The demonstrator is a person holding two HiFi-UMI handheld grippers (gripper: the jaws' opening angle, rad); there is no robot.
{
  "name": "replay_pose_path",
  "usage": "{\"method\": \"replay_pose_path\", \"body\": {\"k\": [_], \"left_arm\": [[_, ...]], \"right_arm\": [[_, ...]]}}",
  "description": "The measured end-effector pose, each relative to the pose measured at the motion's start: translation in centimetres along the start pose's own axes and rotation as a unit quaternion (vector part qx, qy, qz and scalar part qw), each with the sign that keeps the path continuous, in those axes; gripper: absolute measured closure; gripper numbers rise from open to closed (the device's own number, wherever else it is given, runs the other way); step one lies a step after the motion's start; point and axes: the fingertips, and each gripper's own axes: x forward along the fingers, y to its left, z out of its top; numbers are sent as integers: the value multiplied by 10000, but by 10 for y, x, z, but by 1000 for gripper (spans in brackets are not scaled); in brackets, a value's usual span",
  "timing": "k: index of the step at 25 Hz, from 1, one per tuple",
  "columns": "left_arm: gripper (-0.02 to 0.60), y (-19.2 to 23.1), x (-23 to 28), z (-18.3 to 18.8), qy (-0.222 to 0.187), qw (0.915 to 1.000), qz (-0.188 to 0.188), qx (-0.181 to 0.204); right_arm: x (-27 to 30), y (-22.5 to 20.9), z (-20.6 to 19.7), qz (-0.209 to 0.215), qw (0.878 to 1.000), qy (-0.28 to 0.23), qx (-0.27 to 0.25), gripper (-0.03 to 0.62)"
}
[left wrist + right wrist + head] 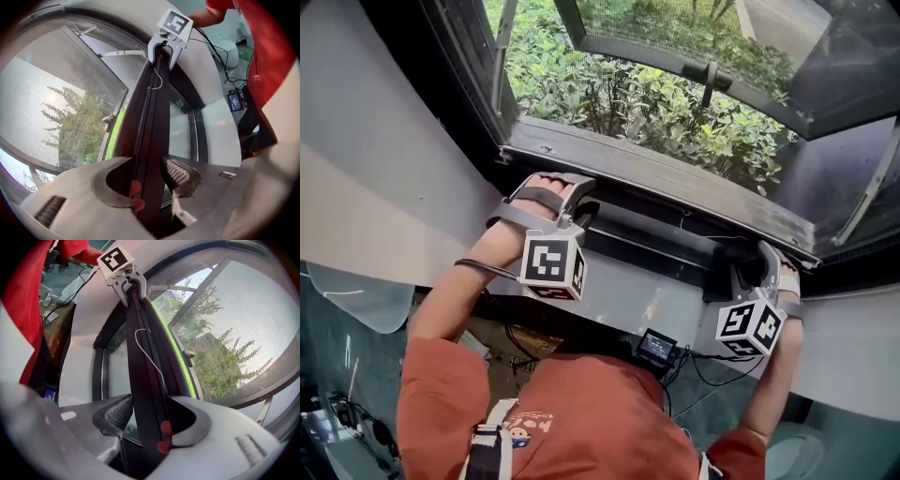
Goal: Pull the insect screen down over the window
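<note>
At six o'clock in the head view, the person's red top (609, 422) fills the foreground. Just beyond it are the left gripper (579, 202), near centre, and the right gripper (757, 262), at four o'clock from it. Both straddle the insect screen's dark bar (661, 239), which lies low along the window's bottom edge. Each gripper is spread wide, with the bar between its pads but not squeezed. Farther off, toward twelve o'clock, are the grey sill (656, 173) and green plants (656, 103).

Beyond the screen bar (661, 236) the window frame (656, 176) blocked reach; the bar's middle stretch stood free
</note>
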Motion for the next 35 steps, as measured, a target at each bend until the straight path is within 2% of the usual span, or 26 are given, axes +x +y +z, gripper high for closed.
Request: {"method": "replay_pose_path", "body": {"k": [5, 12, 19, 22, 25, 28, 32, 35], "left_arm": [[403, 3, 4, 0, 25, 9999, 130, 45], [403, 4, 2, -1, -184, 9991, 377, -82], [403, 7, -2, 2, -385, 9971, 496, -427], [403, 8, -7, 2, -571, 9941, 564, -730], [403, 8, -16, 6, -871, 9863, 653, -1236], [403, 7, -23, 10, -1116, 9744, 790, -1783], [403, 0, -30, 16, -1457, 9534, 928, -2473], [403, -2, -38, 22, -1748, 9329, 1076, -2958]], "right_arm": [[1, -3, 2, -187, 9998, -64, 100, 353], [1, -6, 5, -513, 9977, -351, 287, 353], [-3, -9, 7, -618, 9947, -575, 592, 353], [-6, -11, 11, -654, 9912, -790, 832, 353], [-13, -12, 17, -704, 9843, -1102, 1182, 353], [-22, -11, 20, -757, 9763, -1363, 1498, 353], [-32, -6, 24, -852, 9648, -1660, 1855, 355], [-39, -7, 31, -877, 9535, -1973, 2102, 355]]}}
